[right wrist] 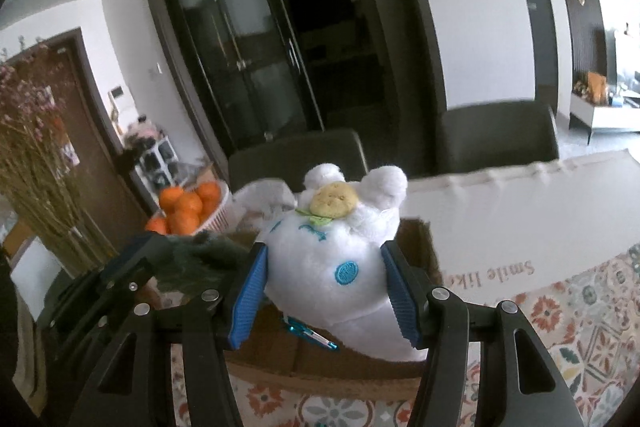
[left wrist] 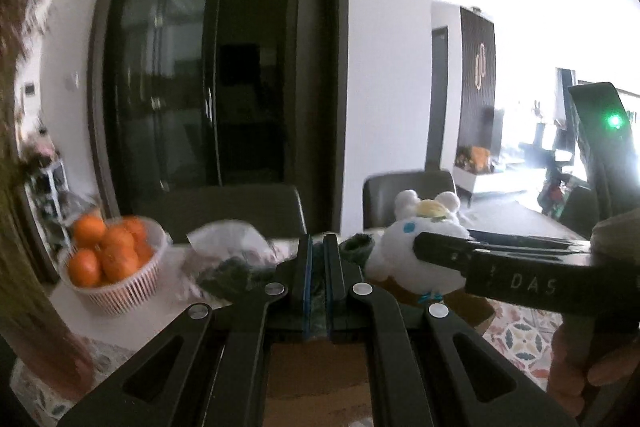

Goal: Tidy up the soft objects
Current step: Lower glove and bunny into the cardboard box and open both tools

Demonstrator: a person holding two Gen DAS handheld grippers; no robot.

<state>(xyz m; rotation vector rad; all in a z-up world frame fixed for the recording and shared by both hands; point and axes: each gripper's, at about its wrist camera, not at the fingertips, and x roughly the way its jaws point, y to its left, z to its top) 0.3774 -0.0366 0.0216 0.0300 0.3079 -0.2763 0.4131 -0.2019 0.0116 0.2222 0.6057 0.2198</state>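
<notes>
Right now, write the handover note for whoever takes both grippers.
Right gripper: pads against both sides of the white plush toy, held over the open cardboard box.
Left gripper: nearly closed on a dark green fabric item, beside the toy.
Orange basket stands to the left on the table.
Done: both soft items gripped.
Left: likely lower them into the box and release.

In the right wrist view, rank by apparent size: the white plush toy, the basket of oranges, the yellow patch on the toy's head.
1. White plush toy, largest, though it is nearest the camera, between the right gripper jaws.
2. White slatted basket of oranges, farther back.
3. Round yellow patch, smallest.
</notes>
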